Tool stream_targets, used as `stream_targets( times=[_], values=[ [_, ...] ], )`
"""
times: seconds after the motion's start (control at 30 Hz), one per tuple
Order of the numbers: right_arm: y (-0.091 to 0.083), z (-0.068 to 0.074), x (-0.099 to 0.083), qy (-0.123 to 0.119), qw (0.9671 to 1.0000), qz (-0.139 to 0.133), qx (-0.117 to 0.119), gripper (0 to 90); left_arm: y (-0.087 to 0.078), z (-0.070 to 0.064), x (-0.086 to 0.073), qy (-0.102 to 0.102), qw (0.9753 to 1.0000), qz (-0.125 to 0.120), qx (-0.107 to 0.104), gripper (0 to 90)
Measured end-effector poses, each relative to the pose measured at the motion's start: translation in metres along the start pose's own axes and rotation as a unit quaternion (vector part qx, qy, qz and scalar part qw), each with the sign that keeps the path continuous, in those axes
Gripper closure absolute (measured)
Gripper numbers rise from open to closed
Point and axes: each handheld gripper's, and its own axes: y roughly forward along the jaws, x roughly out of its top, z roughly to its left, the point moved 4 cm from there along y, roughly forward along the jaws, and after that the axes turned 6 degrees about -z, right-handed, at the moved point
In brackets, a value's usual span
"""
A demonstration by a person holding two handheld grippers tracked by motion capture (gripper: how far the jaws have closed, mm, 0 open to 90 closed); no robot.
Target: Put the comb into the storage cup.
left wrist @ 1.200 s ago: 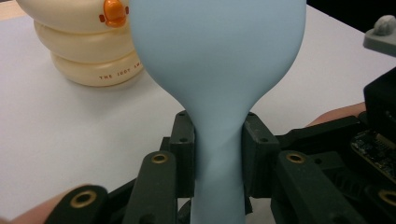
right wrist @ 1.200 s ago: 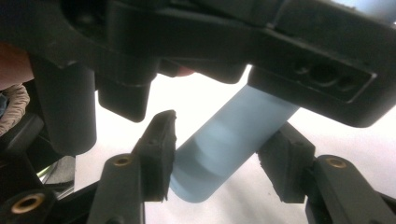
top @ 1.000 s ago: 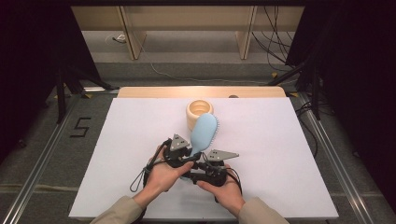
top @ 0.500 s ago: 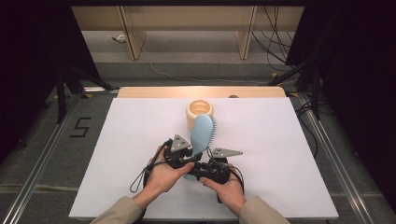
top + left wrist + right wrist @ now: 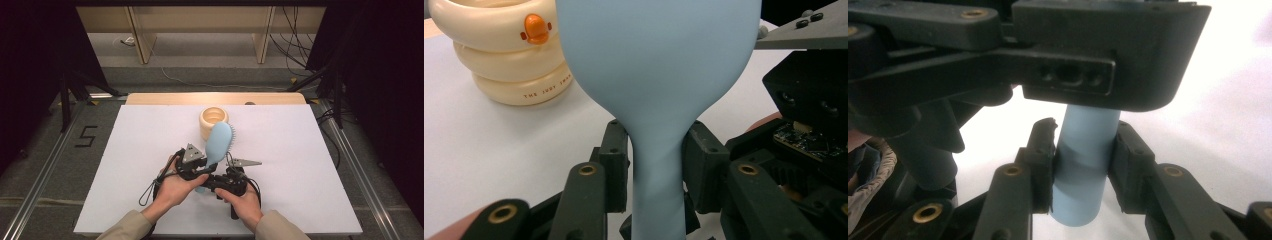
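Hairbrush of pale blue plastic (image 5: 218, 142) is pinched by both tools at once: the left gripper (image 5: 656, 160) has its jaws closed on the neck below the paddle, the right gripper (image 5: 1082, 167) clamps the handle's butt end. Its long axis runs away from the person, head raised just beside the cream ringed plastic cup (image 5: 213, 120) on the white table (image 5: 300, 165). Both hands sit equally close.

A white surface (image 5: 310, 150) covers the middle, its wooden far edge (image 5: 215, 98) lit warm. Left of the surface, a black number 5 (image 5: 86, 136) marks the grey floor (image 5: 45, 165). Metal rails (image 5: 357, 167) run along both sides of the surface. Beyond it stand pale wooden furniture legs (image 5: 140, 35), with cables (image 5: 295, 45) trailing on the floor and darkness to either side.
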Motion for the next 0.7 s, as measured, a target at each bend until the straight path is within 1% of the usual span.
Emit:
stream_targets(
  times=[0.1,0.3,0.47,0.6,0.7],
  values=[
    [-0.0001,-0.0002,0.0,0.002,1.0,0.0,0.0,66.3,0.0001,-0.0002,0.0001,0.003,1.0,-0.001,-0.001,63.4],
    [-0.0005,-0.0013,0.0,0.009,1.0,-0.002,0.002,66.3,0.0003,-0.0007,-0.0001,0.012,0.9999,0.0,0.002,55.9],
    [-0.001,-0.0015,0.0007,0.013,0.9999,-0.003,0.004,66.3,-0.0009,-0.0003,-0.0005,0.022,0.9997,0.006,0.003,46.2],
    [-0.0014,-0.0019,0.0008,0.015,0.9999,-0.004,0.004,66.3,-0.0038,-0.001,-0.0001,0.037,0.9993,0.005,0.007,39.5],
    [-0.0015,-0.002,0.0007,0.015,0.9999,-0.003,0.004,66.3,-0.0071,-0.0018,0.0004,0.047,0.9989,0.007,0.004,32.6]
  ],
)
